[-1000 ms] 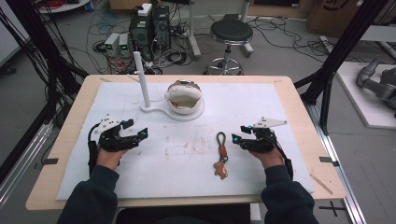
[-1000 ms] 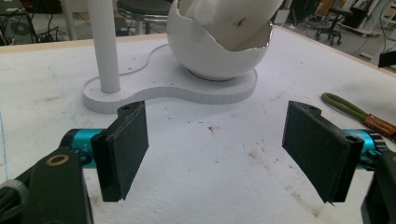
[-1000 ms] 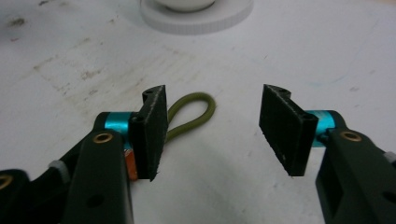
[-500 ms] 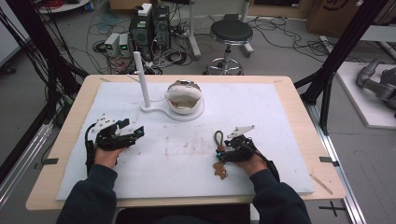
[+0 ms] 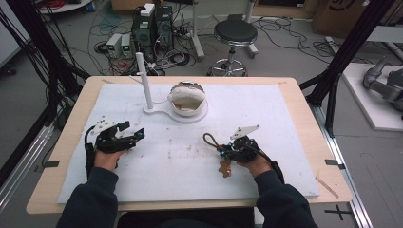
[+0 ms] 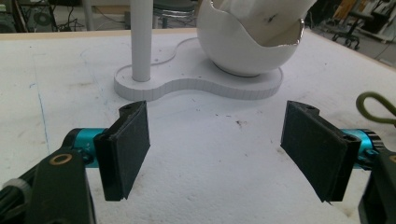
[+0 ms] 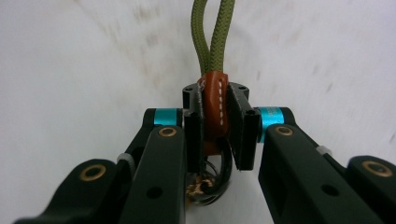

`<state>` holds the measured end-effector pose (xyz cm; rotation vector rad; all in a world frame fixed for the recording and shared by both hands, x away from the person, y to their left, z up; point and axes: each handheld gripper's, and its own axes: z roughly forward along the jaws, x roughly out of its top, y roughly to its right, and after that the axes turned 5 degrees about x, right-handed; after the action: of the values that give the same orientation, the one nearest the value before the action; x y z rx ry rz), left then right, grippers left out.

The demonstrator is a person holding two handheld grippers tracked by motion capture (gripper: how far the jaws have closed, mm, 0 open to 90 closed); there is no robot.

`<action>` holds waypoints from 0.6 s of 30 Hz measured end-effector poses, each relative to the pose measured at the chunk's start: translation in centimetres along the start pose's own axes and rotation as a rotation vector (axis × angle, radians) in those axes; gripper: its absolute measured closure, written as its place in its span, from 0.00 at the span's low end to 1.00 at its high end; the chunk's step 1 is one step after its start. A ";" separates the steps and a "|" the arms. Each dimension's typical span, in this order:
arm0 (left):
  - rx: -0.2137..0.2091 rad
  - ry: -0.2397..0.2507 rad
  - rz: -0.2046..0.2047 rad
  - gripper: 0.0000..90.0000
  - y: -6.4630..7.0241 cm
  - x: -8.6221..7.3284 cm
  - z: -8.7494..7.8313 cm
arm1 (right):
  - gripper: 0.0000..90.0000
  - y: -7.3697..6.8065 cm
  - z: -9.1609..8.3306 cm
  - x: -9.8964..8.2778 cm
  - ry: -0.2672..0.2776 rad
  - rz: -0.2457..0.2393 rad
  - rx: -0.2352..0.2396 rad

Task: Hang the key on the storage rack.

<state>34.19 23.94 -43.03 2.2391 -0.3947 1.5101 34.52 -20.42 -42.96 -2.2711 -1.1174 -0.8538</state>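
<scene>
Two grippers are on the table, one keychain, one white stand and one white bowl; the left gripper rests at the table's left with its jaws spread wide and nothing between them, its two flat black pads facing each other across bare sheet in the left gripper view; the right gripper has its jaws pressed narrow on the keychain, clamping the brown stitched leather band from which a doubled olive cord loop runs forward, with a metal ring and a small trinket hanging dimly below the jaws; in the high view the keychain lies at the front centre-right of the sheet, its cord loop curling up and left of the gripper and a tan fob just beside the hand; the stand is a flat figure-eight base bearing one upright round post and the jagged-rimmed, eggshell-shaped bowl; the table is pale wood covered by a white, scuffed and speckled sheet; beyond it are a grey floor, tangled cables, computer boxes and one round black stool.
</scene>
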 end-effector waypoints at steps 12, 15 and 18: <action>-0.013 0.022 0.014 0.26 -0.6 0.2 -1.2 | 0.88 -0.2 -0.8 4.5 0.268 -0.071 0.023; -0.007 0.034 0.016 0.26 -1.0 0.3 -1.6 | 0.88 -0.7 -0.4 7.1 0.315 -0.106 0.034; -0.001 0.038 0.015 0.26 -1.2 0.3 -1.8 | 0.88 -1.0 -0.2 8.4 0.334 -0.123 0.041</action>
<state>33.38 25.84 -42.40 2.2080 -0.4010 1.5578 37.62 -15.59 -36.82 -1.9486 -1.1137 -1.1957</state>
